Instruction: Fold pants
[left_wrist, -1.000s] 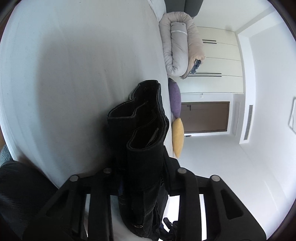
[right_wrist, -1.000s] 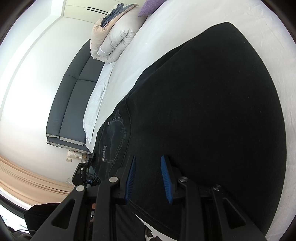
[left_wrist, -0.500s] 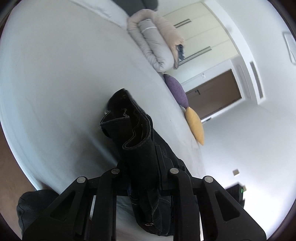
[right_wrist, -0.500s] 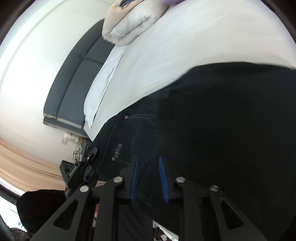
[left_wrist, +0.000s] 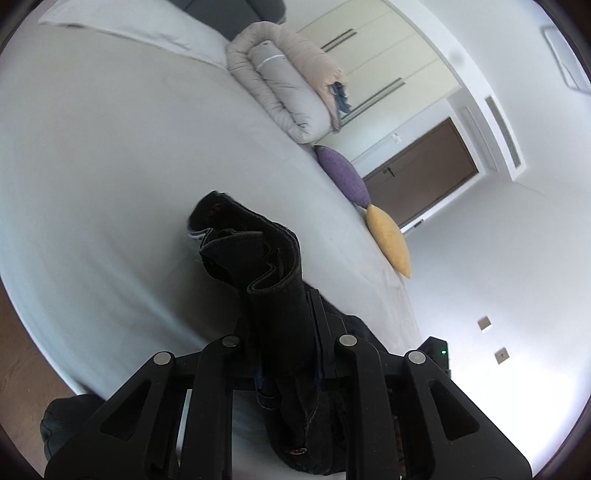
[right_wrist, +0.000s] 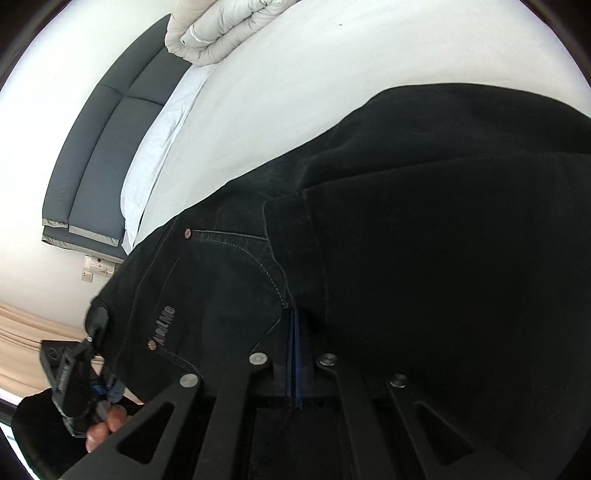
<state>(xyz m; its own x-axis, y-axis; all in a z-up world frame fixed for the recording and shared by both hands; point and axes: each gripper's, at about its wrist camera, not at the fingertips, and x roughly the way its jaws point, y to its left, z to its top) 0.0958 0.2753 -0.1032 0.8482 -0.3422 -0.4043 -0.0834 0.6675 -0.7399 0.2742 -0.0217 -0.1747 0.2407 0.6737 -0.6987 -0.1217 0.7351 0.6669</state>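
Observation:
The black denim pants (right_wrist: 424, 240) lie on the white bed (right_wrist: 314, 92), filling the right wrist view, with a rear pocket and label showing at lower left. My right gripper (right_wrist: 295, 332) is shut, its blue pads pressed together on an edge of the pants. In the left wrist view my left gripper (left_wrist: 286, 314) is shut on a bunched, upright fold of the pants (left_wrist: 258, 254), held above the bed sheet (left_wrist: 110, 166). The left gripper also shows at the lower left of the right wrist view (right_wrist: 79, 373), in a hand.
A rolled beige duvet (left_wrist: 288, 92) lies at the bed's far end, also in the right wrist view (right_wrist: 221, 29). A purple cushion (left_wrist: 341, 173) and a yellow cushion (left_wrist: 389, 240) sit at the bed's edge. A grey headboard (right_wrist: 103, 147) stands at the left.
My right gripper has shut from open onto the pants' edge. My left gripper has tilted and lifted with the bunched fold still in it.

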